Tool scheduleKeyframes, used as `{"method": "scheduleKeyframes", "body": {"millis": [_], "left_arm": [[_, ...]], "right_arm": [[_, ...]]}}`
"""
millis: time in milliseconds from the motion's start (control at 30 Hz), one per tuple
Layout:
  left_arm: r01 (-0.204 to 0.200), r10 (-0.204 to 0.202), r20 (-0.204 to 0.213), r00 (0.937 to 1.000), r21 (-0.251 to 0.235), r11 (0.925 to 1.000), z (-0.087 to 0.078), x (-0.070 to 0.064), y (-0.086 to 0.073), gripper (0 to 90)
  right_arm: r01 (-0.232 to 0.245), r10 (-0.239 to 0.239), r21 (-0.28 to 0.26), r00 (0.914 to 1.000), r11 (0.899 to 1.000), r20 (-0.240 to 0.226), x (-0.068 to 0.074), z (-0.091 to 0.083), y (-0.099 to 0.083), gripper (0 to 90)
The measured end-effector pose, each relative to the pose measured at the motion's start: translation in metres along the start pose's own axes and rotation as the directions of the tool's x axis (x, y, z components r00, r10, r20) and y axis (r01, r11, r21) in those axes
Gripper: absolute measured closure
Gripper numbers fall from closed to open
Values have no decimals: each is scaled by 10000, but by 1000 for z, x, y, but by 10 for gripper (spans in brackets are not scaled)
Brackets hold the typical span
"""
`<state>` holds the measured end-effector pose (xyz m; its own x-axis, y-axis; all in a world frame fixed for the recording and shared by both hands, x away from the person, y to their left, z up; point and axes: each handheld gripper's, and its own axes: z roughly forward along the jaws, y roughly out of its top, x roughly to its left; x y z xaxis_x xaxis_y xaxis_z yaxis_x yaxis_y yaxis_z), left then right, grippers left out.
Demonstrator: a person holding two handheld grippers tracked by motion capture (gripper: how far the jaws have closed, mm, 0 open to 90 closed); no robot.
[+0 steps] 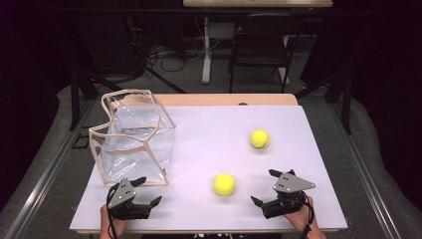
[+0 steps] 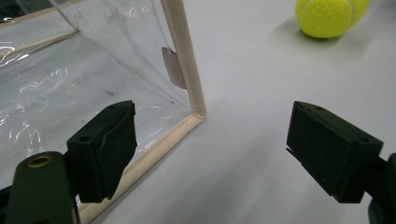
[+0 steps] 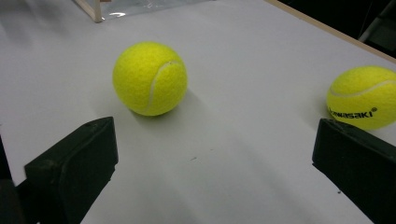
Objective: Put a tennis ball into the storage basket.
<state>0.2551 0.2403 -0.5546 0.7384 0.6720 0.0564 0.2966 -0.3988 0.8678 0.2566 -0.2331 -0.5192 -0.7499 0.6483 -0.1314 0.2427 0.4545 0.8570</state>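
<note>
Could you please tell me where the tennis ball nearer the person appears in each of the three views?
High view: the near tennis ball lies low centre, on the white table.
Left gripper view: top right, partly cropped.
Right gripper view: upper left of centre.
Shared landmark: the clear bag with its beige trim, at left in the high view.

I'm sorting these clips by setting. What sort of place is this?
Probably a lab or studio set up for recording, not a home: a white-topped table ringed by dark curtains, a folding chair and loose cables on the floor behind it, and staged props, a clear bag and two tennis balls.
</note>
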Motion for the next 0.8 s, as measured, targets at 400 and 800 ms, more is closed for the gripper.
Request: {"method": "scheduleKeyframes", "body": {"millis": [400,800], "left_arm": [[26,-26,85,10000,-36,10000,4,2,1,160],[-7,8,114,9999,-77,10000,4,-1,1,160]], "right_arm": [[7,0,361,9998,9993,-204,0,11,14,0],[-25,49,552,9990,9985,-437,3,19,22,0]]}}
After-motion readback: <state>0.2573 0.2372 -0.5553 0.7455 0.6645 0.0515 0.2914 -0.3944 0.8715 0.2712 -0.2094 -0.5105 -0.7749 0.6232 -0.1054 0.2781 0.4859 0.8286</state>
